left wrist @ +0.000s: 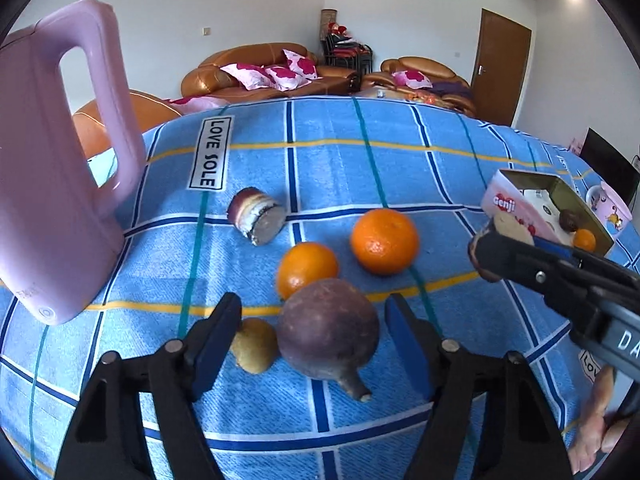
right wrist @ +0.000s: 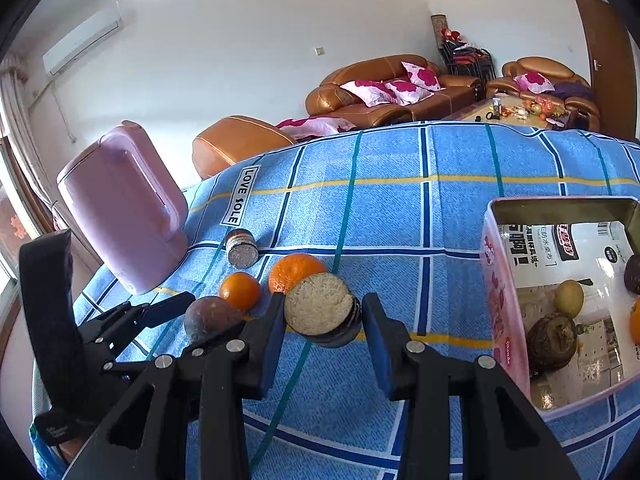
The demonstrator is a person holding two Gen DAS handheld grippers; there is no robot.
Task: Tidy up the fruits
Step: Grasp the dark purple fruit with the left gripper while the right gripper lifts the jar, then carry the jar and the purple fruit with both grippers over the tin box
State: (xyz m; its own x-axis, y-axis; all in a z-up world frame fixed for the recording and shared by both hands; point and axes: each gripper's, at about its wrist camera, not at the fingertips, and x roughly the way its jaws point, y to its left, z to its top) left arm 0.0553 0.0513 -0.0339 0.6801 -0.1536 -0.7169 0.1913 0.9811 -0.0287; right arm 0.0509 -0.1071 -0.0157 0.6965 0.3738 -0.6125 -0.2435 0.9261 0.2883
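My left gripper (left wrist: 314,334) is open around a round purple fruit with a stalk (left wrist: 329,328) on the blue cloth; a small brown fruit (left wrist: 255,345) lies by its left finger. Two oranges (left wrist: 385,241) (left wrist: 306,268) and a cut cylinder piece (left wrist: 257,221) lie beyond. My right gripper (right wrist: 323,322) is shut on a cut dark-skinned piece with a pale face (right wrist: 320,308), held above the cloth left of the pink tin box (right wrist: 502,304). The box holds several fruits, among them a brown one (right wrist: 554,342).
A tall pink jug (left wrist: 56,168) stands at the table's left. A pink cup (left wrist: 610,206) sits behind the box. The blue checked tablecloth (left wrist: 360,168) covers the table. Sofas stand beyond the far edge.
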